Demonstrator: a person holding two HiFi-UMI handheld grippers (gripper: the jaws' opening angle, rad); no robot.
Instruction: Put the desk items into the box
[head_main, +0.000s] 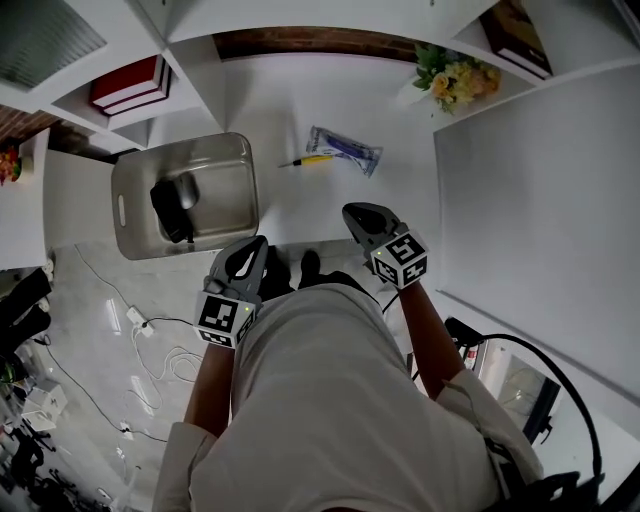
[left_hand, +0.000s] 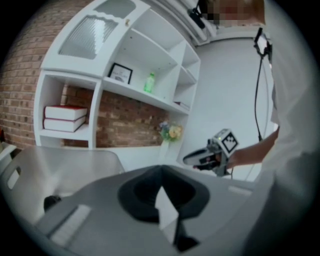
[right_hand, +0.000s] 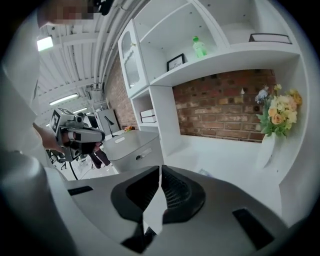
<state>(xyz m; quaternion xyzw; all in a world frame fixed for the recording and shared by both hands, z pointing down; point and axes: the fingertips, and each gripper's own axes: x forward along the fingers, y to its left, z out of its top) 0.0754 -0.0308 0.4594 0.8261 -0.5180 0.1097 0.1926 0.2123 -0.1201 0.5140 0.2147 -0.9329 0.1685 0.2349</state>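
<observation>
Desk (head_main: 300, 100) with box (head_main: 238, 190) at left edge, item (head_main: 175, 207) inside, pen (head_main: 308, 160) and packet (head_main: 345, 150) to its right, flowers (head_main: 457, 78) behind

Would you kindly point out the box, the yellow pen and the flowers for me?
box (head_main: 228, 190), head view, bare inner floor.
yellow pen (head_main: 312, 159), head view, middle of its barrel.
flowers (head_main: 458, 78), head view, yellow blooms.

Wall: brick wall (right_hand: 225, 100) is showing behind the white shelves (left_hand: 125, 60).
Desk: I am standing at a white desk (head_main: 300, 100).
Floor: pale floor (head_main: 90, 300) is lying under loose cables (head_main: 145, 322).
Light: a ceiling lamp (right_hand: 45, 43) is glowing.
</observation>
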